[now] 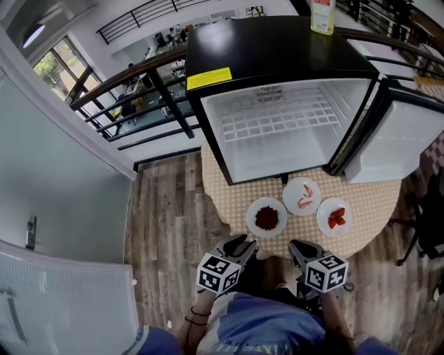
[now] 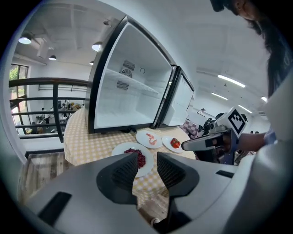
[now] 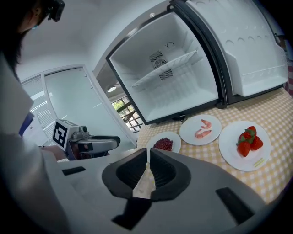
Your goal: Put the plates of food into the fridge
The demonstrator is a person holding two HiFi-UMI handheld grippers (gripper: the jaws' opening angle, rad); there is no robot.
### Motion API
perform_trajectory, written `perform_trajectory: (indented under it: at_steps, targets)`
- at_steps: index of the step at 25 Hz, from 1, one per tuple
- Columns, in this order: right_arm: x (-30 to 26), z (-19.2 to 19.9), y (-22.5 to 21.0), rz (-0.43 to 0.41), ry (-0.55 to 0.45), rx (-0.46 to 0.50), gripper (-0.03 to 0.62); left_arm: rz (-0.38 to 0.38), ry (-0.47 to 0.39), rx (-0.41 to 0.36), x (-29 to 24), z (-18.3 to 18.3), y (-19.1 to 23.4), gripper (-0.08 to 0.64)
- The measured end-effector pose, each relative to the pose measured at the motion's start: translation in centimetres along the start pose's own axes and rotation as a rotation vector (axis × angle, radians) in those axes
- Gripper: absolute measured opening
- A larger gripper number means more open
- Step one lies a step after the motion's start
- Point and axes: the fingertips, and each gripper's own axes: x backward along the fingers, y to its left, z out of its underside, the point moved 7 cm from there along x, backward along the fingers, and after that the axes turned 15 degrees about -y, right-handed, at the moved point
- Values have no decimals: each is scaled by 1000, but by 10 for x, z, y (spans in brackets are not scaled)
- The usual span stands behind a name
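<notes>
Seen from the head camera, three white plates wait on the checked surface just ahead of both sets of jaws. A plate of dark red berries is nearest the left gripper, and a plate of strawberries lies ahead of the right gripper. A plate of shrimp sits beyond and between them, close to the one open fridge. Its single wire shelf is bare, its door is swung out to the right, and one bottle stands on top. In the left gripper view the jaws stand apart and grip nothing; the berries show through the gap, straight ahead. In the right gripper view the jaws are closed together and empty, with all three plates ahead and off to their right. The plates look light, rigid and smooth, probably breakable, and the food on them lies loose. The near rim seems the place to pinch each one, and the plate should be kept level so nothing rolls or slides off.
</notes>
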Motion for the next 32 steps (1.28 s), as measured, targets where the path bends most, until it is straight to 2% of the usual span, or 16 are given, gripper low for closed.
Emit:
perform_trajectory:
  at_steps: [6, 9, 15, 21, 25, 26, 28, 30, 32]
  targets:
    - [-49, 12, -34, 117, 55, -130, 21, 22, 132, 17, -43, 17, 58, 137]
    - [-68, 21, -48, 172, 101, -206, 149, 33, 210, 17, -57, 31, 79, 149]
    - [-85, 37, -65, 278, 141, -249, 149, 64, 310, 43, -80, 54, 103, 150]
    - [-97, 45, -70, 334, 181, -223, 146, 105, 346, 31, -97, 57, 109, 150]
    - [-97, 47, -69, 360, 170, -248, 105, 131, 362, 55, -100, 56, 108, 149]
    - [-97, 48, -68, 366, 165, -276, 74, 134, 362, 62, -100, 56, 107, 149]
    - [-97, 49, -67, 390, 153, -364, 63, 130, 357, 90, -101, 56, 107, 150]
    - [-95, 49, -69, 398, 133, -478, 48, 126, 350, 140, -100, 55, 109, 149]
    - [-91, 44, -71, 376, 73, -610, 38, 130, 340, 186, -99, 52, 111, 149]
